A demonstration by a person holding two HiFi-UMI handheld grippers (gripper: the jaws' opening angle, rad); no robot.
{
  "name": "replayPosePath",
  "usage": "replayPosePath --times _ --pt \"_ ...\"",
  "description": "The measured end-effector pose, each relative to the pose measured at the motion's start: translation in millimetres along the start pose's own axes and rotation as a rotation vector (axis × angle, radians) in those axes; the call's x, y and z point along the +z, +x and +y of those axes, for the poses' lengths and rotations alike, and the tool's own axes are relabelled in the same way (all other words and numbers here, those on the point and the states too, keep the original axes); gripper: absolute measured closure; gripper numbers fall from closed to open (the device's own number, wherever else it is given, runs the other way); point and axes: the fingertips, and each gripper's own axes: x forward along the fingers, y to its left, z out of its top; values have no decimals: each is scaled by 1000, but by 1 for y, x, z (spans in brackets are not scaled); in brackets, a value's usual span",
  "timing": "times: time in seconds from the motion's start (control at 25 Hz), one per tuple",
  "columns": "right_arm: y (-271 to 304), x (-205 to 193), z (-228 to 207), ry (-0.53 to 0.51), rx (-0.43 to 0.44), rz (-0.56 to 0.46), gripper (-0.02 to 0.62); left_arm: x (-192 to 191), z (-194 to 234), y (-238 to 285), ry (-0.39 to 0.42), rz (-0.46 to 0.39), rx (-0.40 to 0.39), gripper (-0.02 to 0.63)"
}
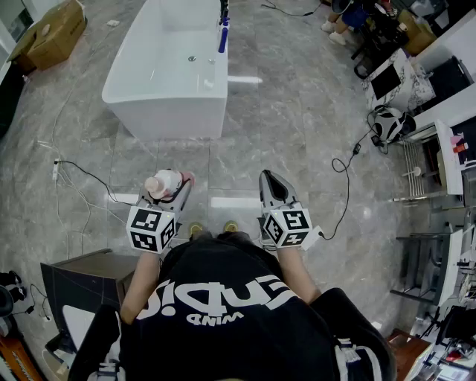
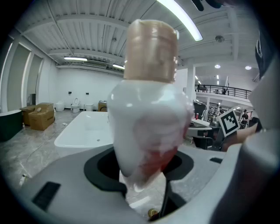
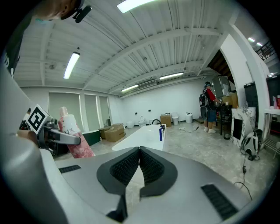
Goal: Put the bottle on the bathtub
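A white and pink bottle (image 1: 162, 183) with a tan cap sits between the jaws of my left gripper (image 1: 170, 187), which is shut on it and holds it clear of the floor. In the left gripper view the bottle (image 2: 148, 109) fills the middle and stands upright. My right gripper (image 1: 271, 183) is beside it, shut and empty, jaws touching (image 3: 139, 151). The white bathtub (image 1: 141, 89) stands ahead on the grey floor, well beyond both grippers. From the right gripper view I see the held bottle (image 3: 72, 135) at the left and the bathtub (image 3: 140, 136) further off.
A blue bottle (image 1: 222, 37) stands on the tub's right rim by a black tap (image 1: 223, 9). Cardboard boxes (image 1: 52, 33) lie at the far left, cables (image 1: 74, 178) run over the floor, a dark cabinet (image 1: 82, 286) is at my left, and metal shelves (image 1: 439, 193) at the right.
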Motion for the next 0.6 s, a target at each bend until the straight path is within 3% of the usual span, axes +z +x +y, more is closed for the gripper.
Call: replayPosePath --times 0.6 --pt "39 -8 20 19 -40 -14 571 5 38 22 17 -3 -74 371"
